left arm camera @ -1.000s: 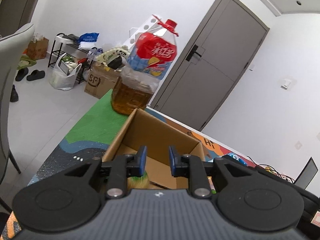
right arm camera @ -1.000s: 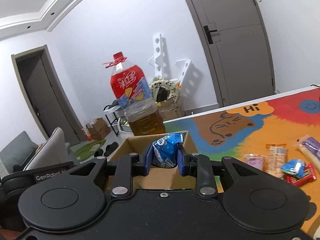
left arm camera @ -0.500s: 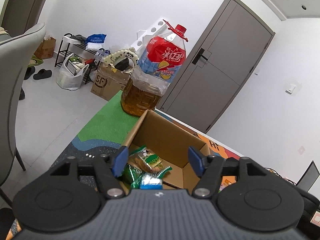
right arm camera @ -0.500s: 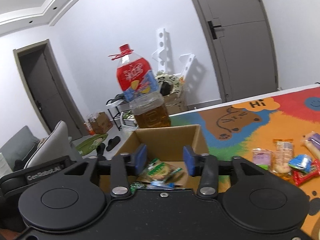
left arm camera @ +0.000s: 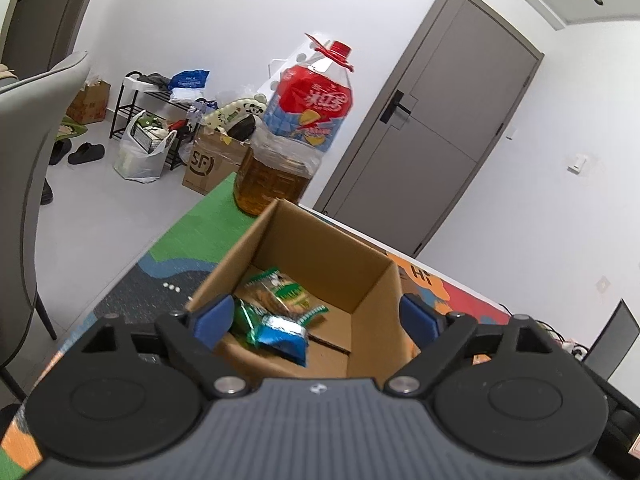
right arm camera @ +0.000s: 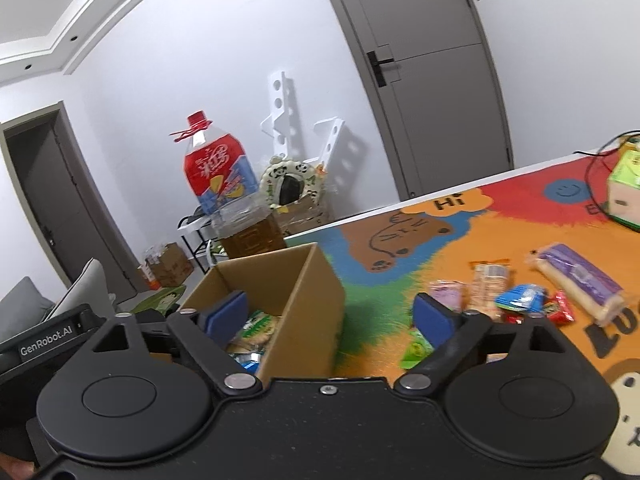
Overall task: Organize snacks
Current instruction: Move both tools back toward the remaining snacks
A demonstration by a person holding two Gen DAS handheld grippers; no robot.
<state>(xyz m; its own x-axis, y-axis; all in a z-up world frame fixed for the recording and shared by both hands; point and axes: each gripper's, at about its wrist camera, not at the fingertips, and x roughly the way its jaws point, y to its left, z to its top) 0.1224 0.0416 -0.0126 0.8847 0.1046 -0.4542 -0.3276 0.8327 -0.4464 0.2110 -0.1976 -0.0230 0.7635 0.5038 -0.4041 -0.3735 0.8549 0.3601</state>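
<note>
An open cardboard box stands on the colourful mat, with green snack packets and a blue packet lying inside. My left gripper hovers over the box's near edge, its jaws opening wide and the pads touching nothing. In the right wrist view the box is at lower left, with packets visible inside. My right gripper straddles the box's right wall, jaws opening, holding nothing. Several loose snacks, a purple-wrapped roll and a green packet lie on the mat to the right.
A large oil bottle with a red cap stands just behind the box. A grey chair is beside the table at the left. A green-and-white carton and a black cable sit at the far right of the mat.
Both grippers' jaws have spread from nearly shut to wide. The blue packet has left the right gripper and lies in the box. The right view has swung right toward the loose snacks.
</note>
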